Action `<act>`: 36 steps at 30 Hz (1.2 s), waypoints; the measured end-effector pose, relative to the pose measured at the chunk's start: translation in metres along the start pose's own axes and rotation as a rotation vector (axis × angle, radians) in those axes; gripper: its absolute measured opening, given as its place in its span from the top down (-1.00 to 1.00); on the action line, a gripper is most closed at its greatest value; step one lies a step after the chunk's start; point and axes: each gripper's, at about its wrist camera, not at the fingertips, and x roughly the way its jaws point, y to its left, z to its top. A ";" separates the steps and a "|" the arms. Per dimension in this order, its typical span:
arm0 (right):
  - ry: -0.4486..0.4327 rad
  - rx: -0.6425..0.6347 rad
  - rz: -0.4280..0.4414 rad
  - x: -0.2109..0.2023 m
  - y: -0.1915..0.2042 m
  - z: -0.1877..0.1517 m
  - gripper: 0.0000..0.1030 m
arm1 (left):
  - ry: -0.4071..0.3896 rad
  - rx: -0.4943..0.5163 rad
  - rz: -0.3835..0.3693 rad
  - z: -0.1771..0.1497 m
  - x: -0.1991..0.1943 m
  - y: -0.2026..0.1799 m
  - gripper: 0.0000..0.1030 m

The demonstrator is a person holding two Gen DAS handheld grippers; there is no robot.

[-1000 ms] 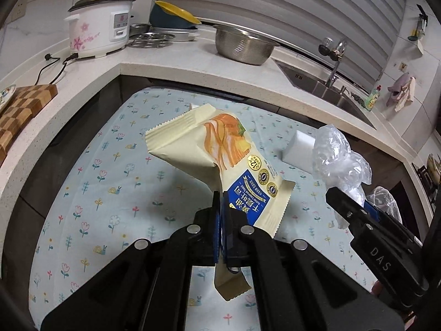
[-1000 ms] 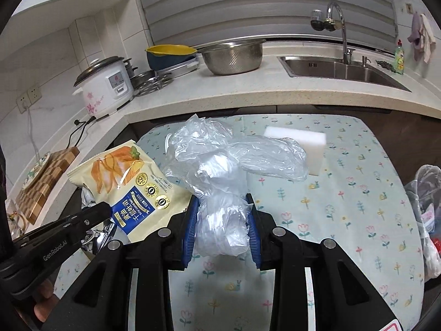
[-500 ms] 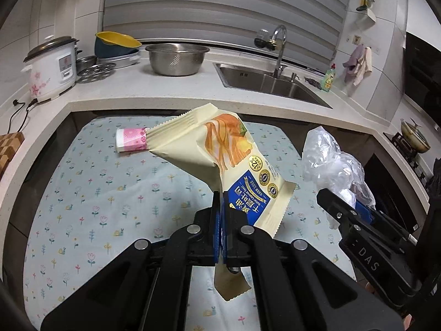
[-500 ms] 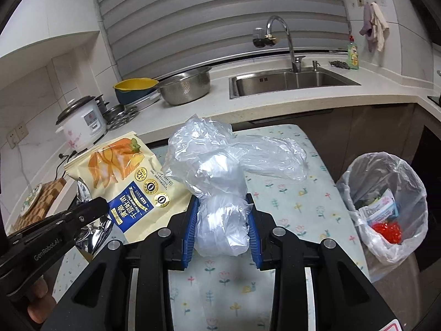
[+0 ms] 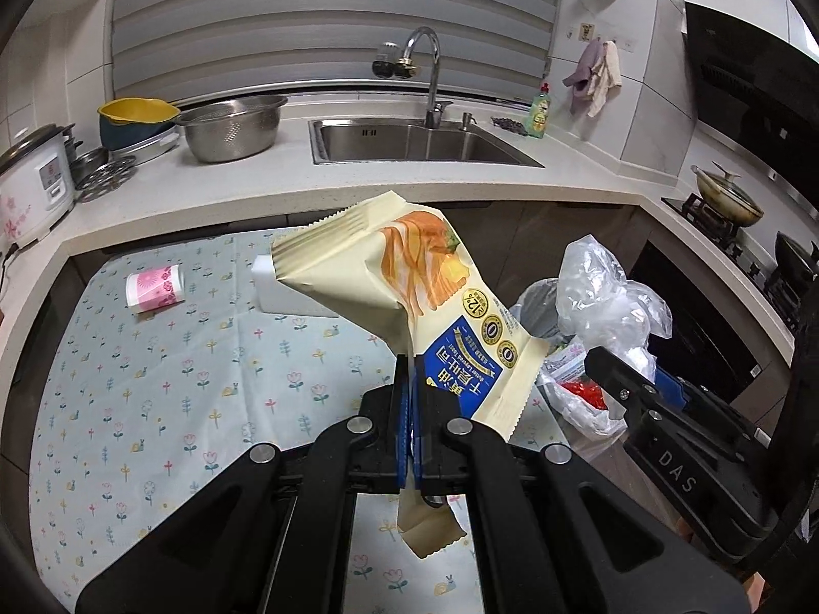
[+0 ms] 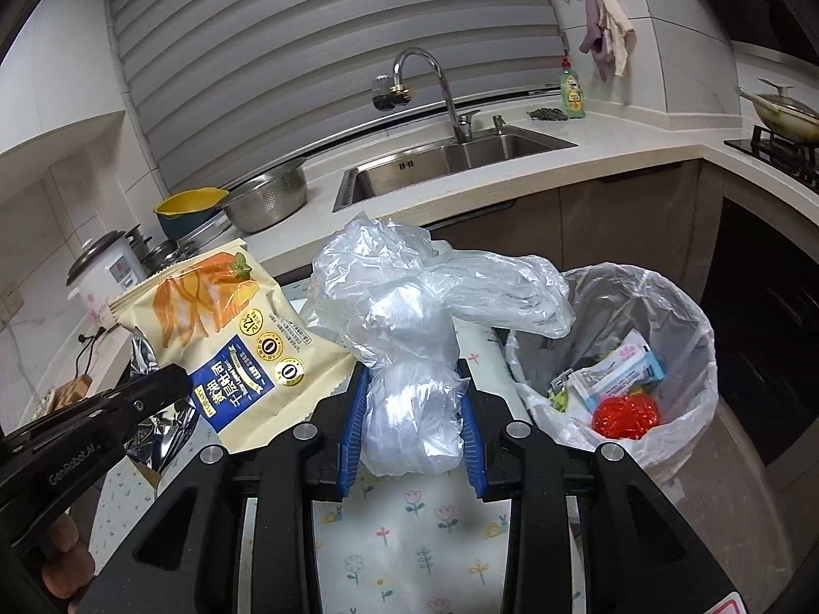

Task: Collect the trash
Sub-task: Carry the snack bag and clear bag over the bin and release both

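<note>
Your left gripper (image 5: 413, 384) is clamped tight on the wrapper (image 5: 409, 286); your right gripper (image 6: 414, 409) is pinching the plastic wad (image 6: 414, 327), both over the table (image 5: 153, 384). Bin (image 6: 686, 307) beside it: red mesh (image 6: 627, 417) + packets.

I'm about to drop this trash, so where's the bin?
In the right wrist view the lined bin stands at right, beside the table, below the counter.

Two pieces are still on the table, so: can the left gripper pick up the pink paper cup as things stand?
Probably not: the left gripper has its jaws shut on the snack bag. The pink paper cup lies unobstructed on the table.
</note>
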 end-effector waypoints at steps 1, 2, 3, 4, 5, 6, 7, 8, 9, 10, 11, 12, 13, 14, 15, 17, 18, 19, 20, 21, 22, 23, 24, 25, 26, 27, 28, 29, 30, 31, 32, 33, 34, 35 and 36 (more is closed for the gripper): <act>-0.002 0.008 -0.005 -0.002 -0.006 0.000 0.39 | 0.003 0.009 -0.007 0.000 0.002 -0.007 0.99; -0.006 0.017 -0.012 -0.003 -0.014 0.001 0.39 | 0.006 0.018 -0.013 0.000 0.004 -0.013 0.99; -0.008 0.024 -0.018 -0.004 -0.020 0.001 0.39 | 0.008 0.027 -0.019 0.000 0.006 -0.020 0.99; -0.008 0.031 -0.023 -0.005 -0.026 0.001 0.39 | 0.010 0.034 -0.025 0.001 0.008 -0.025 0.99; -0.010 0.041 -0.028 -0.005 -0.033 0.001 0.39 | 0.013 0.042 -0.031 0.001 0.010 -0.031 0.99; -0.011 0.049 -0.034 -0.007 -0.040 0.001 0.39 | 0.017 0.052 -0.040 0.001 0.013 -0.039 0.99; -0.012 0.055 -0.039 -0.007 -0.045 0.001 0.39 | 0.019 0.059 -0.048 0.001 0.015 -0.045 0.99; -0.013 0.062 -0.045 -0.007 -0.052 0.001 0.39 | 0.021 0.066 -0.054 0.001 0.018 -0.050 0.99; -0.013 0.069 -0.050 -0.007 -0.058 0.000 0.39 | 0.024 0.074 -0.059 0.002 0.020 -0.056 0.99; -0.014 0.078 -0.056 -0.007 -0.065 0.000 0.40 | 0.027 0.082 -0.065 0.002 0.023 -0.062 0.99; -0.013 0.085 -0.061 -0.007 -0.071 0.000 0.39 | 0.030 0.089 -0.069 0.002 0.027 -0.068 0.99; -0.013 0.092 -0.067 -0.006 -0.077 0.000 0.39 | 0.033 0.094 -0.074 0.003 0.029 -0.072 0.99; -0.012 0.098 -0.071 -0.005 -0.082 0.000 0.39 | 0.038 0.101 -0.079 0.003 0.033 -0.078 0.99; -0.010 0.106 -0.076 -0.004 -0.088 -0.001 0.39 | 0.041 0.107 -0.083 0.003 0.036 -0.083 0.99; -0.008 0.113 -0.081 -0.003 -0.094 -0.001 0.39 | 0.045 0.112 -0.087 0.004 0.039 -0.088 0.99; -0.007 0.123 -0.091 -0.001 -0.104 -0.001 0.40 | 0.053 0.122 -0.096 0.003 0.046 -0.095 0.99; -0.005 0.127 -0.096 0.000 -0.109 -0.001 0.40 | 0.056 0.126 -0.101 0.004 0.049 -0.099 0.99; -0.004 0.132 -0.100 0.001 -0.113 -0.001 0.39 | 0.061 0.132 -0.104 0.004 0.053 -0.104 0.99; -0.003 0.138 -0.104 0.003 -0.118 -0.001 0.39 | 0.066 0.137 -0.107 0.003 0.056 -0.108 0.99; -0.002 0.144 -0.108 0.004 -0.123 -0.001 0.39 | 0.071 0.143 -0.111 0.003 0.061 -0.111 0.99; -0.001 0.147 -0.112 0.005 -0.126 -0.001 0.39 | 0.076 0.149 -0.113 0.003 0.064 -0.116 0.99; 0.001 0.151 -0.117 0.007 -0.130 -0.001 0.39 | 0.081 0.153 -0.116 0.003 0.068 -0.120 0.99; 0.003 0.156 -0.121 0.009 -0.134 -0.002 0.39 | 0.086 0.158 -0.120 0.003 0.071 -0.123 0.99; 0.005 0.160 -0.125 0.011 -0.137 -0.002 0.39 | 0.093 0.162 -0.122 0.003 0.076 -0.127 0.99; 0.008 0.163 -0.130 0.013 -0.141 -0.002 0.39 | 0.099 0.164 -0.126 0.003 0.080 -0.130 0.99; 0.011 0.167 -0.133 0.016 -0.145 -0.002 0.39 | 0.107 0.167 -0.131 0.002 0.085 -0.133 0.99; 0.014 0.169 -0.137 0.018 -0.148 -0.001 0.39 | 0.113 0.168 -0.134 0.003 0.089 -0.135 0.99; 0.017 0.169 -0.141 0.021 -0.151 -0.001 0.39 | 0.119 0.171 -0.137 0.003 0.093 -0.138 0.99; 0.020 0.170 -0.146 0.024 -0.154 -0.001 0.39 | 0.124 0.174 -0.140 0.002 0.097 -0.140 0.98; 0.023 0.170 -0.148 0.026 -0.156 0.000 0.39 | 0.129 0.178 -0.144 0.002 0.101 -0.142 0.98; 0.026 0.171 -0.152 0.030 -0.159 0.001 0.39 | 0.133 0.180 -0.146 0.002 0.105 -0.144 0.98; 0.028 0.171 -0.156 0.033 -0.161 0.002 0.39 | 0.137 0.182 -0.147 0.002 0.109 -0.146 0.98; 0.030 0.172 -0.158 0.035 -0.162 0.002 0.39 | 0.144 0.186 -0.149 0.002 0.114 -0.148 0.98; 0.033 0.172 -0.161 0.039 -0.164 0.003 0.39 | 0.150 0.186 -0.151 0.002 0.118 -0.150 0.98; 0.035 0.171 -0.163 0.041 -0.165 0.003 0.39 | 0.157 0.186 -0.156 0.002 0.122 -0.151 0.98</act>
